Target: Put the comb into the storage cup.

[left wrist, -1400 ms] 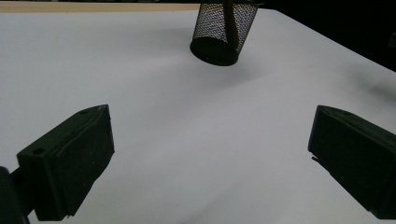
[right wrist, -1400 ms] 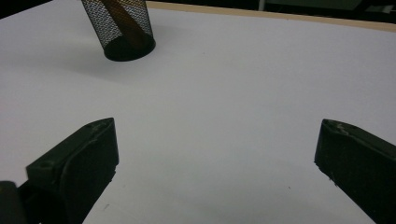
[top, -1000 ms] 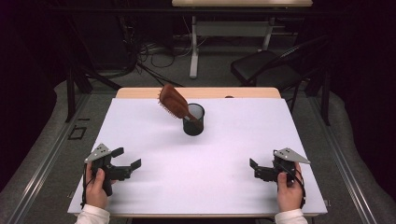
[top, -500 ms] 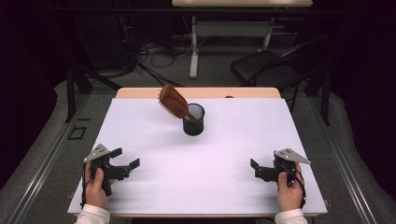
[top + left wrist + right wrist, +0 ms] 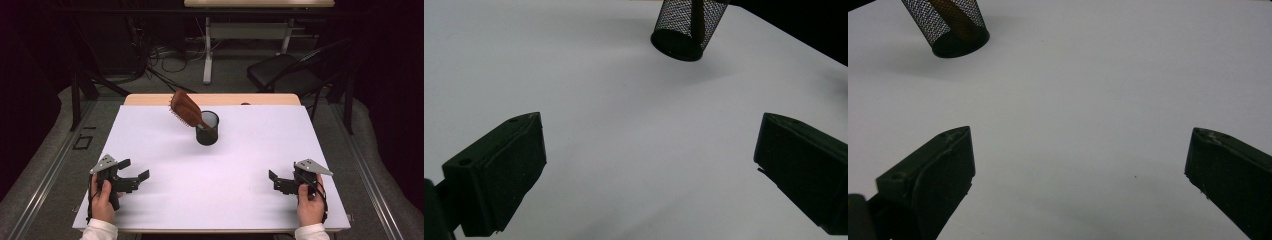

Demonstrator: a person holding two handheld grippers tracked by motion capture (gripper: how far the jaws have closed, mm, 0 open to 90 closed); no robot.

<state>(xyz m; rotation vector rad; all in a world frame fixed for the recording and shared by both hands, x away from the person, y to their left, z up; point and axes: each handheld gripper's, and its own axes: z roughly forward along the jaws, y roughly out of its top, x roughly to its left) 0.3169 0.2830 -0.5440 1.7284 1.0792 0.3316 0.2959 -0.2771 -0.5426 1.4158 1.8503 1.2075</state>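
- Hairbrush [image 5: 186, 108] first: we see a brown brush standing with its handle down inside the black mesh cup [image 5: 207, 128], and its wide head sticks up and leans away from the cup toward the far left.
- Brush handle shows as a brown shape through the holes of the cup [image 5: 686, 25] in the left gripper view, and through the cup [image 5: 950, 25] in the right gripper view too.
- We think the brush is light and hard, so it will not bend or squash when we pinch it.
- We think its smooth back could be a bit slippery, and the bristle side is bumpy.
- We would take hold of the neck, just above the cup's rim, or pinch the head by its two thin edges.
- We think the cup is light too, so it may tip or slide if we pull the brush sideways. One gripper could hold the cup steady.
- Cup stands on the white table [image 5: 250, 165], near the far side, and nothing else sits beside it.
- Our left gripper [image 5: 134, 176] is well apart from the cup, on the near left. Its jaws are spread wide and hold nothing.
- Our right gripper [image 5: 276, 181] is well apart from the cup, on the near right. Its jaws are spread wide too, with nothing between them.
- Both hands are low by the near edge of the table.
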